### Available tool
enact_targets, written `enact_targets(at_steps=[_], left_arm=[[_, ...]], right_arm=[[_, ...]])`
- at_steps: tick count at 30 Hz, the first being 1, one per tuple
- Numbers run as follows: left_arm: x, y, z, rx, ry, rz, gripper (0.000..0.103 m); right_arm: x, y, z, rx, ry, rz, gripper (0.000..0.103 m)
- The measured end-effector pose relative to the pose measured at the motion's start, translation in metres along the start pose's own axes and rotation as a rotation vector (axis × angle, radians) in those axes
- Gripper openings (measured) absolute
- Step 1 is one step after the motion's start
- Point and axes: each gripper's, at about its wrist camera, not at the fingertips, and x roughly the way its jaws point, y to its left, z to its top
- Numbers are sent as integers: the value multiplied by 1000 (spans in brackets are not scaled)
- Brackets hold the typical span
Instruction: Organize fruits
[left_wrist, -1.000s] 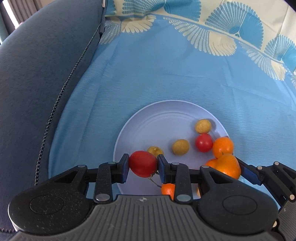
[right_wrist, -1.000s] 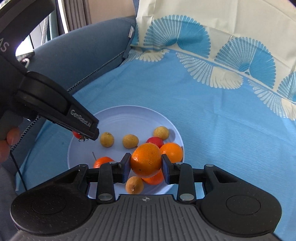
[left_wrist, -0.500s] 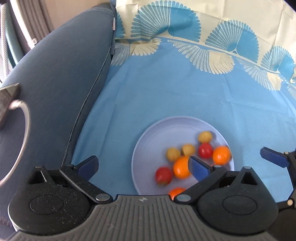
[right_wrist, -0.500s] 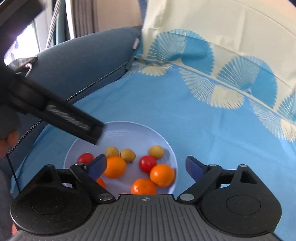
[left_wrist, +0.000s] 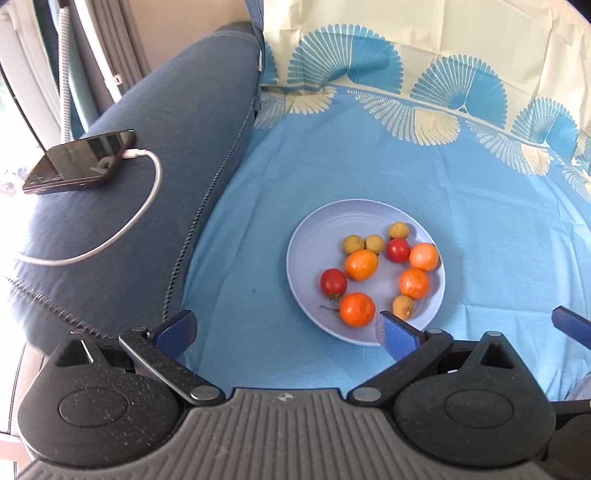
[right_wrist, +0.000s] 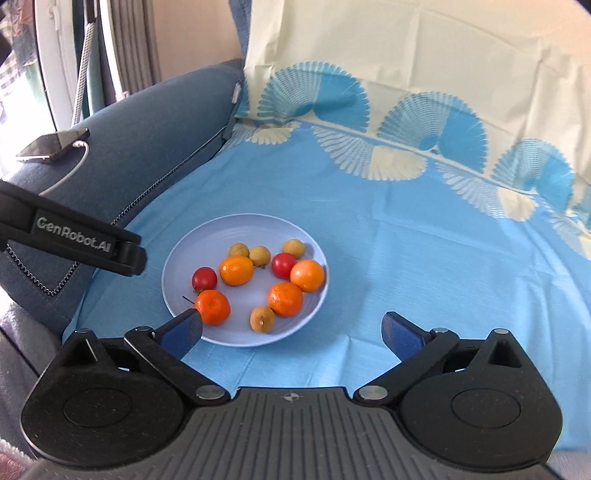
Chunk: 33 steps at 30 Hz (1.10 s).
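A pale blue plate (left_wrist: 321, 236) (right_wrist: 207, 243) lies on the blue cloth and holds all the fruit. On it are two red tomatoes (left_wrist: 333, 282) (right_wrist: 204, 278), several oranges (left_wrist: 361, 264) (right_wrist: 236, 270) and several small yellow-brown longans (left_wrist: 353, 244) (right_wrist: 262, 319). My left gripper (left_wrist: 284, 332) is open and empty, hanging above the cloth at the plate's near left. My right gripper (right_wrist: 291, 330) has its jaws opening with nothing between them, above the plate's near edge. In the right wrist view the left gripper's black finger (right_wrist: 74, 240) reaches in left of the plate.
A dark blue sofa arm (left_wrist: 147, 184) rises left of the cloth, with a phone (left_wrist: 79, 160) and its white cable (left_wrist: 147, 206) on it. A cream and blue patterned cover (right_wrist: 406, 74) stands behind. Bare blue cloth (right_wrist: 424, 258) stretches right of the plate.
Both grippers opened, letting go of the red tomato and the orange, which now lie on the plate. Both then drew back and up from the plate.
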Motion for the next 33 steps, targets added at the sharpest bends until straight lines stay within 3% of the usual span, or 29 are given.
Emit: enact_targets(at_steps=[15, 33], left_arm=[[-39, -8, -33, 25, -61, 31, 103], [-42, -8, -34, 34, -68, 28, 103]], right_arm=[[-59, 8, -15, -34, -115, -9, 102], [-64, 11, -17, -38, -125, -22, 102]])
